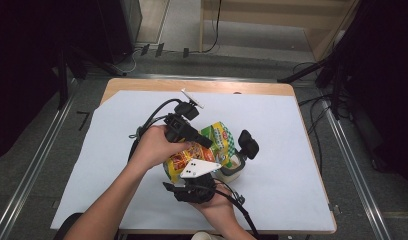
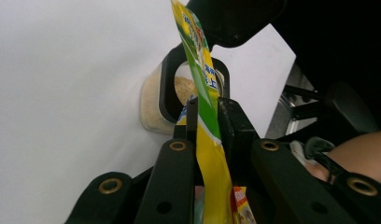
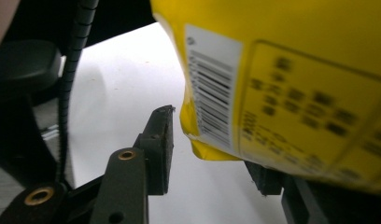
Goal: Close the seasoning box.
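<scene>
A yellow and green snack bag [image 1: 212, 142] is held up over the middle of the white sheet. My left gripper [image 1: 204, 141] comes in from the left and is shut on the bag's upper edge; in the left gripper view the bag [image 2: 209, 154] is pinched between the pads of that gripper [image 2: 207, 105]. My right gripper [image 1: 194, 176] reaches up from below, under its grey plate. In the right gripper view its jaws [image 3: 212, 140] stand open around the bag's lower corner [image 3: 291, 79], with a gap at the left pad [image 3: 161, 144].
A clear tub [image 1: 233, 170] with pale crumbly contents stands just right of the bag, its black hinged lid [image 1: 248, 143] raised; the tub [image 2: 153, 105] lies behind the bag's edge. White sheet [image 1: 292, 145] covers the wooden table [image 1: 192, 86]. Dark stands and cables flank the table.
</scene>
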